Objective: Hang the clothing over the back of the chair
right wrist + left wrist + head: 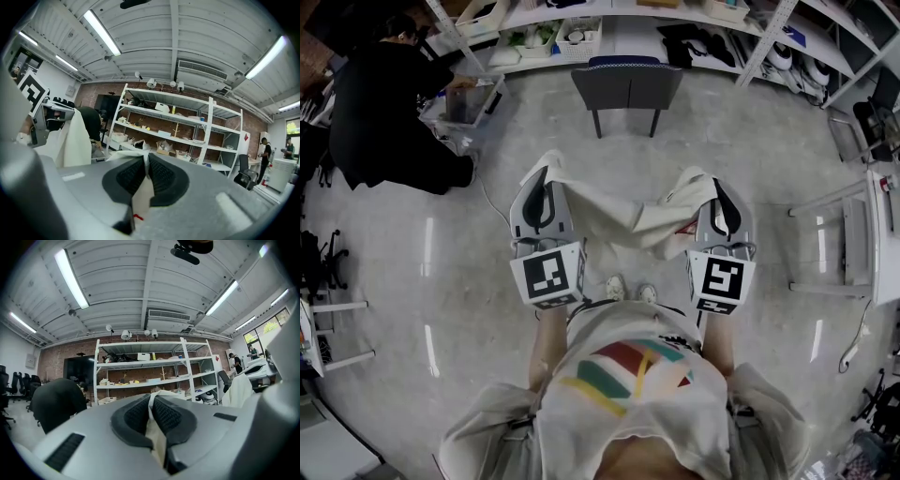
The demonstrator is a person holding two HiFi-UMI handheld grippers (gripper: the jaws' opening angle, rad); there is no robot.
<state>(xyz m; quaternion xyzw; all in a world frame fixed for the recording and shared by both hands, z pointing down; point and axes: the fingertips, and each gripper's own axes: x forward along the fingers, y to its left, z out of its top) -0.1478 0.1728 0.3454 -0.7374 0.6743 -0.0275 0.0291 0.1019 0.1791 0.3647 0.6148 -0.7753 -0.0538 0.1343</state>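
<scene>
A cream-white garment [623, 217] hangs stretched between my two grippers in the head view, sagging in the middle. My left gripper [542, 187] is shut on its left end, and the cloth [154, 427] shows pinched between the dark pads. My right gripper [717, 194] is shut on the right end, with the cloth [142, 190] and a small red tag between its pads. A dark grey chair [627, 87] stands ahead on the floor, its back toward me, apart from the garment.
A person in black [380, 112] crouches at the far left by a clear bin [469, 101]. Long shelving [609, 28] runs behind the chair. A white table frame [862, 234] stands at the right. Polished grey floor lies between me and the chair.
</scene>
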